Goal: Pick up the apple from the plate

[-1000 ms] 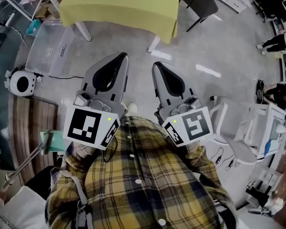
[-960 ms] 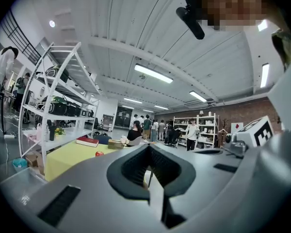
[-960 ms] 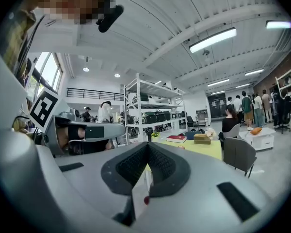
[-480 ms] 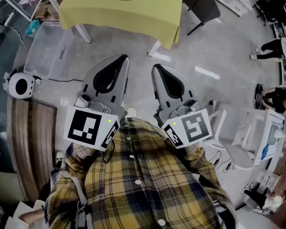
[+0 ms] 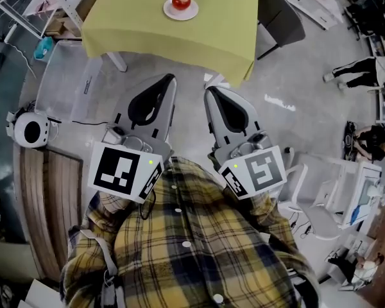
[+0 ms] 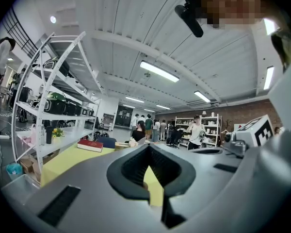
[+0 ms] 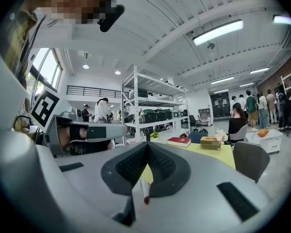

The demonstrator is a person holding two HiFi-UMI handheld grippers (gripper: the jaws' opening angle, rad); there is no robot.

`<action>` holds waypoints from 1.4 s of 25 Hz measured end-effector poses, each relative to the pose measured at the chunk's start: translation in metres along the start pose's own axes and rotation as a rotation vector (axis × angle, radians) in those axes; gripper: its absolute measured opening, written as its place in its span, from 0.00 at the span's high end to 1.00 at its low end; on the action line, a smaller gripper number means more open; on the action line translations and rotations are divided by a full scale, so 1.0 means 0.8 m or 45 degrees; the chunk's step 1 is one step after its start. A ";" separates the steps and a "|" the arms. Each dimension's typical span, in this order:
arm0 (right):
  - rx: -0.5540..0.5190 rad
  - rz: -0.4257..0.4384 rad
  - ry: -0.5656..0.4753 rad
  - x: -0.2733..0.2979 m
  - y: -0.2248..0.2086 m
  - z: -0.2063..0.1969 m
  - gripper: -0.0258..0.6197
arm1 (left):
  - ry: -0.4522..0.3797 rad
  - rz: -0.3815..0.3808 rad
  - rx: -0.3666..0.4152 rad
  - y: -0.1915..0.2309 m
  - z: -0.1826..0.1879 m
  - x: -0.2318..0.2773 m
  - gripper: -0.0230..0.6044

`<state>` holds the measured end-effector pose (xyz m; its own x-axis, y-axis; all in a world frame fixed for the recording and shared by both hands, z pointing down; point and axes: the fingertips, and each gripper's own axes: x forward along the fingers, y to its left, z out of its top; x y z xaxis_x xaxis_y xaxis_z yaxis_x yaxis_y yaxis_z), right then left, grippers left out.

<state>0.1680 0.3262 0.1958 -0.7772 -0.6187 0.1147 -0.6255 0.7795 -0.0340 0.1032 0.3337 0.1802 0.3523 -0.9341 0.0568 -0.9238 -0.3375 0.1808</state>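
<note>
Left tongs are closed with nothing in them. In the left gripper view the dark pads meet at the tip, and only a patch of yellow shows through the opening behind it. Right tongs are closed and empty too, pads together at the tip. The two point forward side by side, near each other but not touching, held out in front of a plaid shirt. Each carries its marker cube at the back, the left cube and the right cube. Under them is grey floor.

Well ahead of both tips stands the yellow tabletop. The red apple sits on a small white plate there, well apart from both tongs and untouched. A grey chair stands just beside the tabletop's right corner.

The right gripper view also shows a red book and a tan box on the tabletop. A metal shelf rack rises behind them, and people stand far off in the room.
</note>
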 end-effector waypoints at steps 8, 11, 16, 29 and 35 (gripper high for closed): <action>0.028 -0.023 0.011 0.098 -0.003 0.008 0.96 | 0.028 -0.014 -0.007 0.094 0.011 0.033 0.96; 0.040 -0.043 0.030 0.123 -0.004 0.004 0.96 | 0.038 -0.018 -0.018 0.122 0.009 0.042 0.96; 0.056 -0.066 0.066 0.156 -0.019 -0.003 0.96 | 0.060 -0.024 -0.043 0.154 0.003 0.063 0.96; 0.052 -0.031 0.100 0.238 -0.083 0.004 0.96 | 0.058 0.013 -0.072 0.209 0.013 0.146 0.96; 0.044 0.026 0.108 0.282 -0.138 0.014 0.96 | 0.048 0.070 -0.078 0.234 0.024 0.209 0.96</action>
<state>0.0607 0.0998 0.2145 -0.7821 -0.5911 0.1972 -0.6128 0.7870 -0.0714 -0.0134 0.1119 0.2046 0.3074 -0.9458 0.1047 -0.9315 -0.2767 0.2360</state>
